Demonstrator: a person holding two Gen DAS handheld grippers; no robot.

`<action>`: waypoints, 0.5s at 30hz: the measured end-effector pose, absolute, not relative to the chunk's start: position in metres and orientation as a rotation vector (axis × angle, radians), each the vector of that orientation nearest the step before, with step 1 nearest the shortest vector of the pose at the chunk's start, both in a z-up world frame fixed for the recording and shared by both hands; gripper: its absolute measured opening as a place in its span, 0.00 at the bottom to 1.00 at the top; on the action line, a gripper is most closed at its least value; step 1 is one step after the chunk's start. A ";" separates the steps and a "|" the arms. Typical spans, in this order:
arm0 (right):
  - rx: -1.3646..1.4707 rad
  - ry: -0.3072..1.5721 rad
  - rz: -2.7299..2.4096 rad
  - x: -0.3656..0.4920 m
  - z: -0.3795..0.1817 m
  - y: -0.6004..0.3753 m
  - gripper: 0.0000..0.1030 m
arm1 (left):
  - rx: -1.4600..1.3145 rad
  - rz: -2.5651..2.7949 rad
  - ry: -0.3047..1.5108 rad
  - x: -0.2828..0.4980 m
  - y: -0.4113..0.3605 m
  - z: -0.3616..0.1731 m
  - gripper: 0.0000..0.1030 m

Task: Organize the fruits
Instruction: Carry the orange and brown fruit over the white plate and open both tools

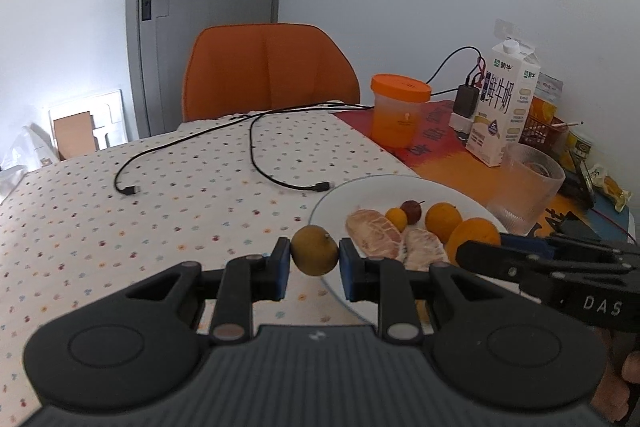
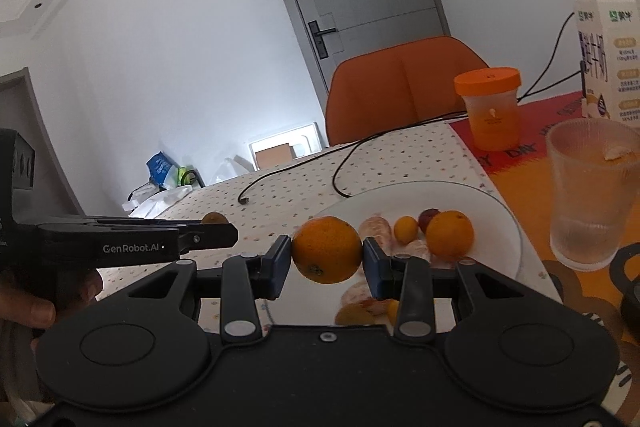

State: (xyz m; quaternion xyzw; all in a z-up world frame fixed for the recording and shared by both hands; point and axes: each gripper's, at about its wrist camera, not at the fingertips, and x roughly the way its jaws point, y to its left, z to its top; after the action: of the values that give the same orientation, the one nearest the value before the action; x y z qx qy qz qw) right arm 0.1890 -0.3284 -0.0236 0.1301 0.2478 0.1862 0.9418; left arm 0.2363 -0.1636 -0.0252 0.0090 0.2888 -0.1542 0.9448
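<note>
Centrally, the left gripper [image 1: 315, 255] is closed on a small greenish-yellow citrus fruit [image 1: 314, 250], its blue pads pressing the fruit at 9 and 3 o'clock, stem end tipped toward 1 o'clock. From this gripper the white plate [image 1: 400, 183] lies at about 2 o'clock, its near-left rim just behind the held fruit. Alongside, the right gripper [image 2: 326, 254] clamps a larger orange [image 2: 326, 249] in the same sideways manner, held clear above the plate's near edge [image 2: 516, 227]. Outward at 1 o'clock from it rest peeled segments [image 2: 375, 227], a small yellow fruit [image 2: 405, 228], a dark red fruit [image 2: 426, 215] and a second orange [image 2: 449, 233]. Neither round fruit has a marked long axis. Judged from this, the right hand is nearer the plate's middle; the left must travel toward 2 o'clock. A ribbed glass [image 2: 592, 195] stands just beside the plate at 3 o'clock.
</note>
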 end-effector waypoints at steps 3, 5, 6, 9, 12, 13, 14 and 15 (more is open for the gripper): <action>0.272 0.513 0.373 0.192 -0.028 -0.332 0.36 | 0.016 -0.328 0.598 0.243 -0.171 -0.029 0.24; 0.277 0.515 0.369 0.194 -0.030 -0.335 0.36 | 0.016 -0.340 0.604 0.247 -0.175 -0.031 0.24; 0.279 0.515 0.367 0.194 -0.031 -0.335 0.36 | 0.016 -0.348 0.608 0.250 -0.179 -0.033 0.24; 0.285 0.520 0.353 0.197 -0.034 -0.339 0.36 | 0.013 -0.375 0.618 0.256 -0.186 -0.038 0.24; 0.288 0.527 0.342 0.200 -0.038 -0.342 0.36 | 0.012 -0.369 0.613 0.259 -0.188 -0.041 0.25; 0.289 0.529 0.340 0.201 -0.039 -0.342 0.36 | 0.012 -0.358 0.608 0.260 -0.187 -0.041 0.27; 0.290 0.530 0.338 0.202 -0.040 -0.343 0.36 | 0.009 -0.347 0.610 0.261 -0.186 -0.042 0.27; 0.291 0.532 0.336 0.203 -0.040 -0.344 0.36 | 0.000 -0.340 0.616 0.262 -0.183 -0.042 0.27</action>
State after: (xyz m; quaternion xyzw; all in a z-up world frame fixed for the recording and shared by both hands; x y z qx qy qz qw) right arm 0.2027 -0.3436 -0.0404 0.1428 0.2606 0.1649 0.9405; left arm 0.2624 -0.1827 -0.0424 -0.0002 0.3016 -0.1664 0.9388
